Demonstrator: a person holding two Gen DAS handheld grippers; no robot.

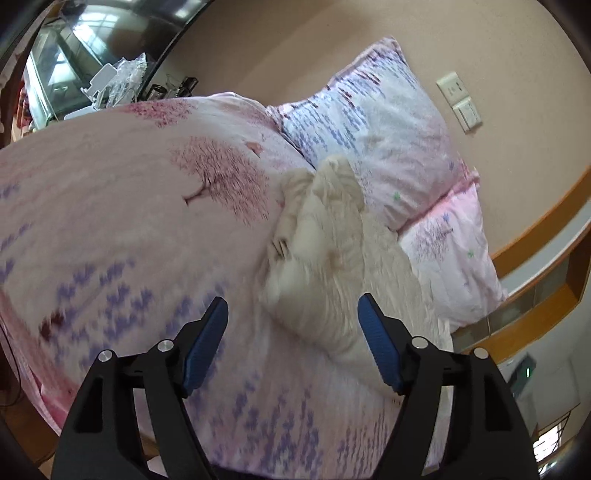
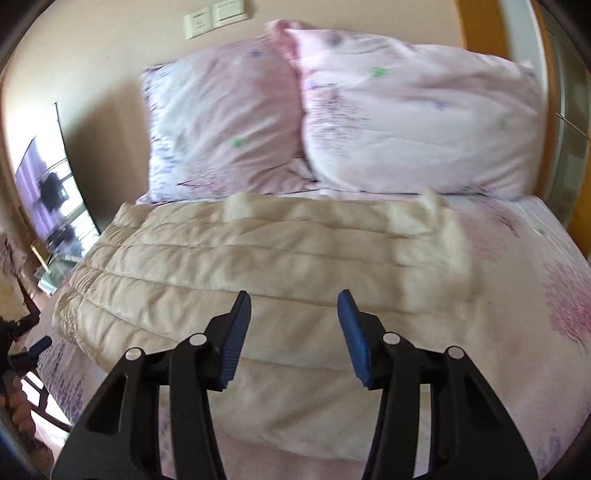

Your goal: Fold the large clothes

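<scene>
Cream quilted jacket [image 2: 236, 258] is seen spread across the bed [image 2: 535, 302], on the pink floral bedspread [image 1: 129, 221], with its far edge lying just short of the two pillows [image 2: 417, 118] that are propped against the wall at the head of the bed. In the right wrist view the garment is laid flat and wide, its stitched channels running across the picture, and a rumpled, blurred corner is seen at its right side. In the left wrist view the same garment [image 1: 332, 266] is seen from one end as a bunched, creased heap beside the pillows [image 1: 373, 122].

The left gripper [image 1: 293, 308] is held above the bedspread just short of the jacket's near edge; its blue-padded fingers [image 1: 207, 339] are spread wide apart and nothing is grasped between them. The right gripper [image 2: 293, 301] is held over the near part of the jacket; its fingers [image 2: 234, 339] are parted as well, released, with no cloth pinched between the pads. At the left edge of the right wrist view a small part of the other gripper can be made out, too blurred for detail.

Wall switches [image 2: 216, 14] are mounted above the pillows, and both pictures are softened by motion blur
</scene>
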